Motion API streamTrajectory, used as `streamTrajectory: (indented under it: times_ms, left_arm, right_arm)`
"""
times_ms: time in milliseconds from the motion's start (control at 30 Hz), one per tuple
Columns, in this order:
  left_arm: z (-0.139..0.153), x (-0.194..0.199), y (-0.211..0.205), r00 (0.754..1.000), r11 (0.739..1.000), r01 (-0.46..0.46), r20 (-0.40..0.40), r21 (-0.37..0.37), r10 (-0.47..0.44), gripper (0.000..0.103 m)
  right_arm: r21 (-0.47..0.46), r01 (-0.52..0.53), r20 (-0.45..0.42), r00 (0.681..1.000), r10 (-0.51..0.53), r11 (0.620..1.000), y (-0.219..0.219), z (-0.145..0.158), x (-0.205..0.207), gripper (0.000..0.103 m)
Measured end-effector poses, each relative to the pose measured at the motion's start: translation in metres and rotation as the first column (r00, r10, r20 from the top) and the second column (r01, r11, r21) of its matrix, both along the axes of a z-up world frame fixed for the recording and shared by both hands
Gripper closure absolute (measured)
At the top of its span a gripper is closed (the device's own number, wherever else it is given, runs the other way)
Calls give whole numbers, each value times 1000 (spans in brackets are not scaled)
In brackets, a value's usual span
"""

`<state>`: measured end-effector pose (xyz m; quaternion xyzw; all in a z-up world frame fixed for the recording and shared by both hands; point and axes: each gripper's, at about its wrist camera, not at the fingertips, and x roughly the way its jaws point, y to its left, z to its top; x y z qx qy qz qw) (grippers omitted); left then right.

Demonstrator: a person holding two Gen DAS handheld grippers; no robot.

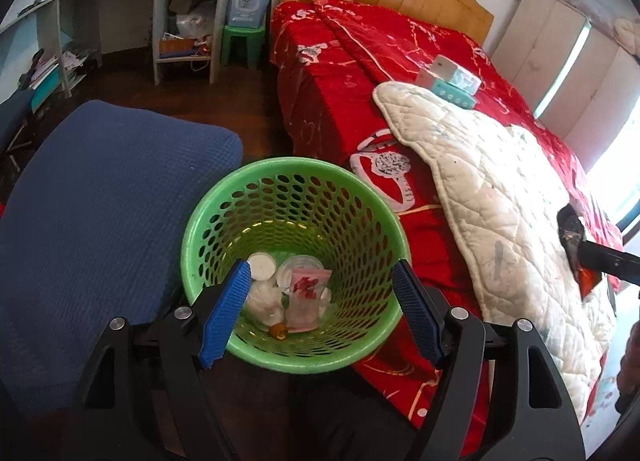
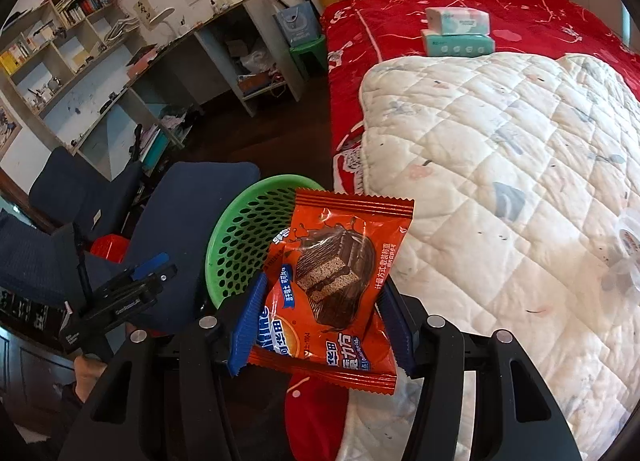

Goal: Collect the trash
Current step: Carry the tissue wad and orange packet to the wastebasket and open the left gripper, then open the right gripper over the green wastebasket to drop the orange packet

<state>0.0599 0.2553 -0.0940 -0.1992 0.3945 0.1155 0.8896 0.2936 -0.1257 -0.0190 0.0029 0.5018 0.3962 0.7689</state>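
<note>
My orange snack wrapper [image 2: 334, 293] is covering most of the green basket [image 2: 240, 245] in my right wrist view, so only its left rim is showing. In my left wrist view my blue pads [image 1: 224, 317] are blocking part of the basket's [image 1: 292, 169] near rim, and the trash at the bottom [image 1: 288, 293] is blurring together, possibly lids and tissue. My right gripper [image 1: 588, 257] is getting cut off at the frame's edge. The small clear things [image 2: 626, 245] on the white quilt [image 2: 500, 189] are too blurred to name.
</note>
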Motion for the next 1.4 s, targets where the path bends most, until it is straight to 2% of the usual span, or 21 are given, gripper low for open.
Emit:
streamTrajectory:
  times_ms: [300,633,900,1000,1167,1400]
  left_arm:
    - [10,-32,6,999,999,-42,26,31,41,30]
    - [9,-58,19,997,995,-82,16,49,81,30]
    - [3,-67,30,994,994,-107,13,27,107,30]
    - [2,-67,30,994,994,-107,11,23,107,30]
    - [1,-66,29,995,994,-104,6,18,104,30]
    - [3,-58,19,996,996,-85,8,20,85,30]
  right_arm:
    - [-1,-59,-18,998,59,998,41,-7,-3,49]
    - [-4,-103,-51,993,103,995,103,-21,-6,48]
    - [5,-106,-76,991,106,994,139,-34,-3,33]
    - [19,-102,-88,991,103,995,143,-40,-1,29]
    - [6,-104,-84,991,104,995,143,-43,-4,29]
    - [-11,-74,-39,997,74,997,107,-35,3,24]
